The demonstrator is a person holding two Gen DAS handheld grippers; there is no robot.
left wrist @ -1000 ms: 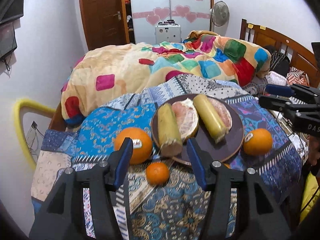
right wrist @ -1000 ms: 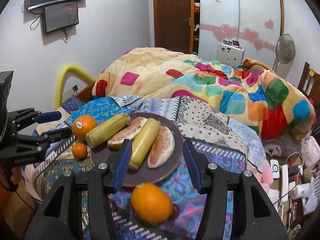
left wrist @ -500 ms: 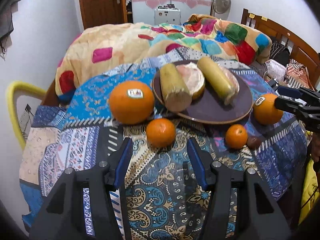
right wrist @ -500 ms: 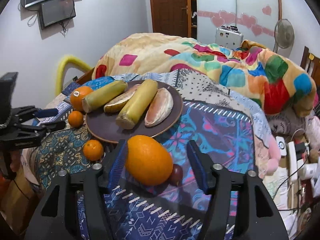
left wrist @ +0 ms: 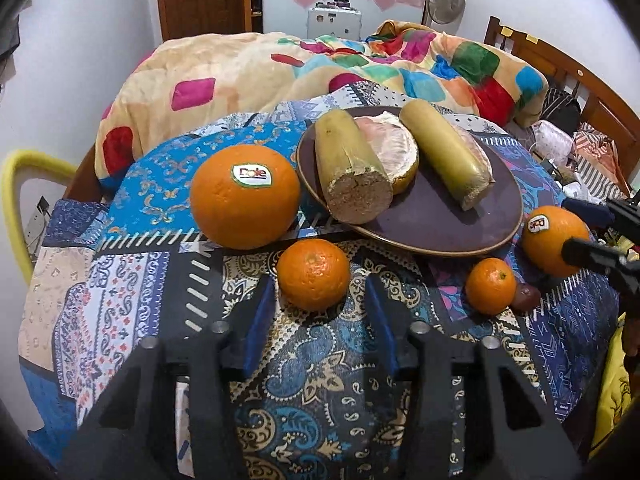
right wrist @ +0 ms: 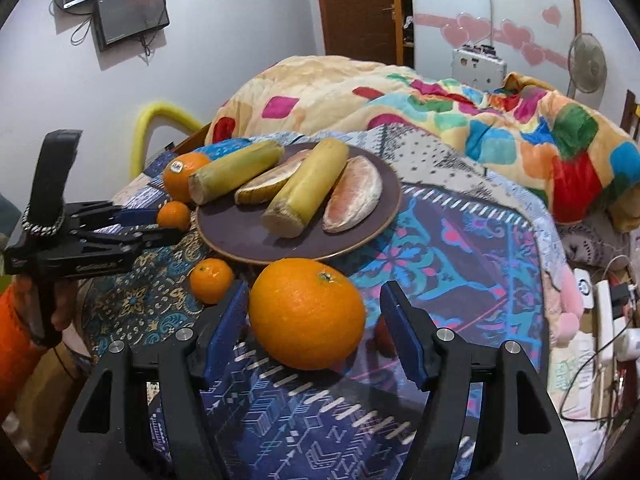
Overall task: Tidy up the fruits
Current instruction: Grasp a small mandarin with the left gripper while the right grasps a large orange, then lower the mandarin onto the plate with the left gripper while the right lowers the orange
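A dark plate (left wrist: 460, 220) on a patterned cloth holds two sugarcane pieces and pomelo wedges. In the left wrist view a big Dole orange (left wrist: 245, 196) lies left of the plate and a small mandarin (left wrist: 313, 274) lies just ahead of my open left gripper (left wrist: 320, 316), partly between its tips. A second mandarin (left wrist: 490, 286) and a brown date (left wrist: 527, 298) lie to the right. My right gripper (right wrist: 316, 332) is open around a second big orange (right wrist: 306, 312), its pads apart from it. The plate also shows in the right wrist view (right wrist: 248, 236).
A colourful quilt (left wrist: 280, 68) is heaped on the bed behind the table. A yellow padded rail (left wrist: 16, 200) stands at the left. Cables and a power strip (right wrist: 612, 320) lie to the right of the table. A wooden headboard (left wrist: 560, 76) is at the far right.
Both grippers have moved forward and lower. The small mandarin now sits at the left gripper's tips and the big orange sits deeper between the right gripper's fingers.
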